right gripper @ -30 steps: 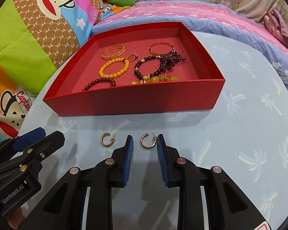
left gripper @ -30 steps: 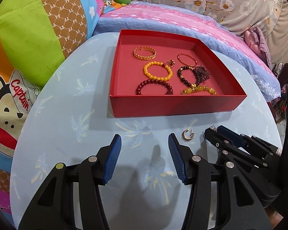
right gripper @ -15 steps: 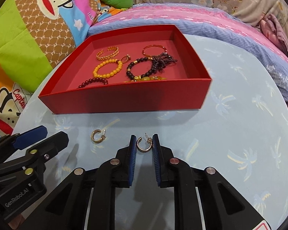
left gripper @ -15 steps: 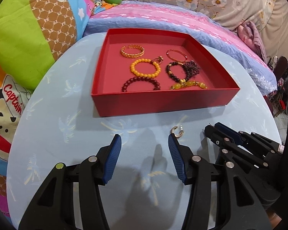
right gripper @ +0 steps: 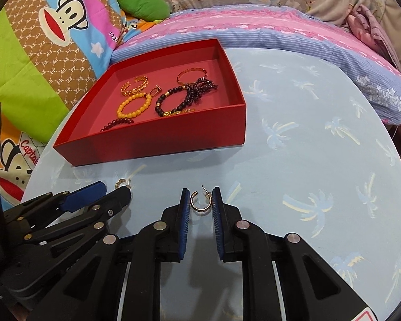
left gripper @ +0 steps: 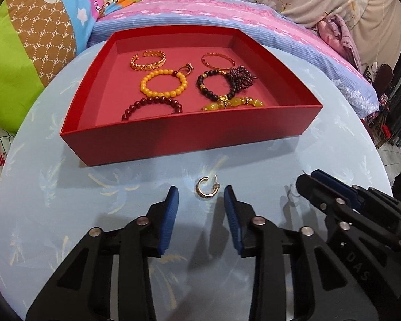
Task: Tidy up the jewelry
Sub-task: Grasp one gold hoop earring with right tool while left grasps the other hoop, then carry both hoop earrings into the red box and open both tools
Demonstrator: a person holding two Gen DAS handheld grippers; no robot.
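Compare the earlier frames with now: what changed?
The left gripper shifted to bracket one gold hoop earring, its jaws closing but not touching. The right gripper closed on the other gold hoop earring. The red cardboard tray and its bracelets stayed put.

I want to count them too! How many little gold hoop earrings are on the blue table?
2. One earring lies between the left gripper's blue pads; the other earring sits pinched in the right gripper.

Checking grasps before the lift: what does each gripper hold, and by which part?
Right gripper: a gold hoop earring, pads on the hoop's sides. Left gripper: nothing; it just closed partway around the other earring, untouched.
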